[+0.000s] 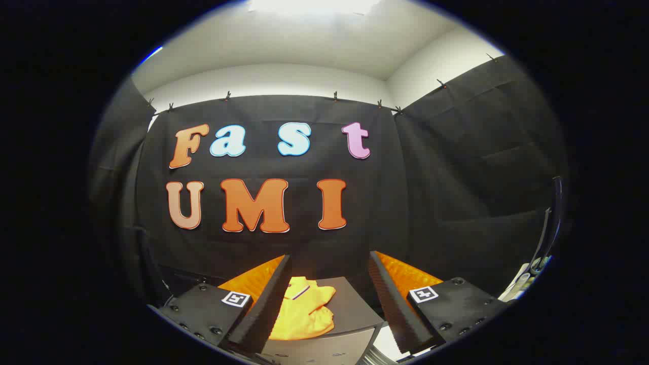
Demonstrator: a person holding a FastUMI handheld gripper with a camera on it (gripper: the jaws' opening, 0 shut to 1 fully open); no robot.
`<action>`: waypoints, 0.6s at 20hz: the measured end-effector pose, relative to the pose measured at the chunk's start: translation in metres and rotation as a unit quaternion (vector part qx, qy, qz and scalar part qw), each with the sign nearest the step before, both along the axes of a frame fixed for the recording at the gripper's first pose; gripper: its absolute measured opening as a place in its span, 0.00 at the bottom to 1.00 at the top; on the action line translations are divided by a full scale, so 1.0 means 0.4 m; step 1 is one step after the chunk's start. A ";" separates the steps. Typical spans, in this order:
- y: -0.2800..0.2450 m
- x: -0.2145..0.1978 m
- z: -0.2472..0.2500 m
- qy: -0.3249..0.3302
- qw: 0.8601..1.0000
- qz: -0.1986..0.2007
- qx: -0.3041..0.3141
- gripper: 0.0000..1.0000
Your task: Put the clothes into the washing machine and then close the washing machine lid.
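Observation:
A crumpled yellow garment (304,312) lies on the dark flat top of a grey cabinet (355,304), just ahead of my fingers and nearer the left one. My gripper (329,299) stands open above it, the two black ribbed fingers (266,309) wide apart with nothing between them. The left finger overlaps the garment's near left edge in view, and whether they touch I cannot tell. At the lower right, beyond the right finger, stands a tilted dark rimmed part (550,228) over a white body (517,286), possibly the washing machine with its lid raised.
Black cloth walls close the booth on the far side, left and right. The grey cabinet's front face (324,350) drops just below the fingers. A pale surface (388,342) lies beside the cabinet, under the right finger.

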State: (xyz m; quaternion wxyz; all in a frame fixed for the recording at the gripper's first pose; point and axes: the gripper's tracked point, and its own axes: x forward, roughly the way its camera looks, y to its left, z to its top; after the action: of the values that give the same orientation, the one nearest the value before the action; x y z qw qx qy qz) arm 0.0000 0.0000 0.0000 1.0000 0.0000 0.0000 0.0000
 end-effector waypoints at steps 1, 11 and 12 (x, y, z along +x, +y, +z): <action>-0.008 0.002 -0.006 0.000 1.000 -0.002 0.003 0.98; 0.072 0.047 -0.030 0.004 0.999 0.042 0.009 0.98; 0.082 0.049 -0.031 0.004 0.999 0.047 0.009 0.98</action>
State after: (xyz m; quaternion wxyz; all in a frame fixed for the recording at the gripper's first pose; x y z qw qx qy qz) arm 0.0194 0.0328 -0.0125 0.9988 0.0091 0.0042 0.0473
